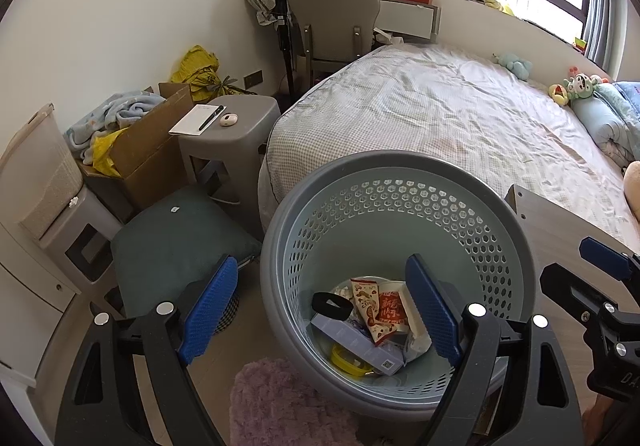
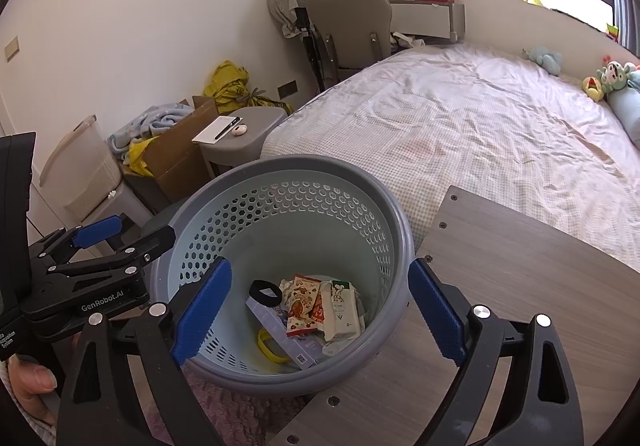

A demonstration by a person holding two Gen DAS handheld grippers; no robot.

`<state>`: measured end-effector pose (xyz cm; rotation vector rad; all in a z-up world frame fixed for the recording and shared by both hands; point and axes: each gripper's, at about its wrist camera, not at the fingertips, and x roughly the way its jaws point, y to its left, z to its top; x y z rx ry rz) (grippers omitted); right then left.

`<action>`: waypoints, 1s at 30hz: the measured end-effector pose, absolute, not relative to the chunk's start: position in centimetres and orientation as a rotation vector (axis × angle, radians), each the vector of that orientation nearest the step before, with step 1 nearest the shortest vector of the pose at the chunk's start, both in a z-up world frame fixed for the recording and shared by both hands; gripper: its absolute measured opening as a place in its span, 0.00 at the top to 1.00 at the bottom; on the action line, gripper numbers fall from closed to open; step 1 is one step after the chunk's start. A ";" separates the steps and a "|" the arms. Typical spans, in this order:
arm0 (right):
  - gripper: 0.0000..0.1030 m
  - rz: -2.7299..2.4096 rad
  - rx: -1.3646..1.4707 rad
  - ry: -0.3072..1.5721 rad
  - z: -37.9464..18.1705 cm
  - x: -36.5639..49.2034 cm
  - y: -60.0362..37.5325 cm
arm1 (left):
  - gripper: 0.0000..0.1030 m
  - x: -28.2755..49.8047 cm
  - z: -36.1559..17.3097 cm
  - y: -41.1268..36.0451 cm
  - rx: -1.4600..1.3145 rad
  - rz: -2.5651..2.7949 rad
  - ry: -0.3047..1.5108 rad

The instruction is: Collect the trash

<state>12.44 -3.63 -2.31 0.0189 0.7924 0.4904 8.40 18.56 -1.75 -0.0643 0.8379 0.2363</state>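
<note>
Both the left gripper (image 1: 324, 310) and right gripper (image 2: 320, 312) hang wide and empty above the grey bin (image 2: 192, 201), where snack wrappers (image 2: 305, 304) already lie, so collection seems nearly done.

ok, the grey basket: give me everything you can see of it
The grey basket is round and looks like plastic, with a thick rolled grey rim and a paler inner wall pierced by hexagonal holes in its upper part. It stands upright on the floor, between the bed and a wooden board; whether it touches either cannot be told. Inside lie snack packets, a white wipes pack, a flat lilac box, a black ring and something yellow. Both grippers hang above it, open and empty.
</note>
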 end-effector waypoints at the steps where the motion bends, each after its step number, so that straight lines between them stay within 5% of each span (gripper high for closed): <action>1: 0.14 0.490 0.019 0.792 -2.3 12.4 -3.6 | 0.20 8.4 -1.7 18.5 -0.062 0.236 0.837; 30: 0.09 0.448 -0.022 0.782 -2.0 12.2 -3.0 | 0.20 8.1 -2.2 18.7 -0.060 0.254 0.847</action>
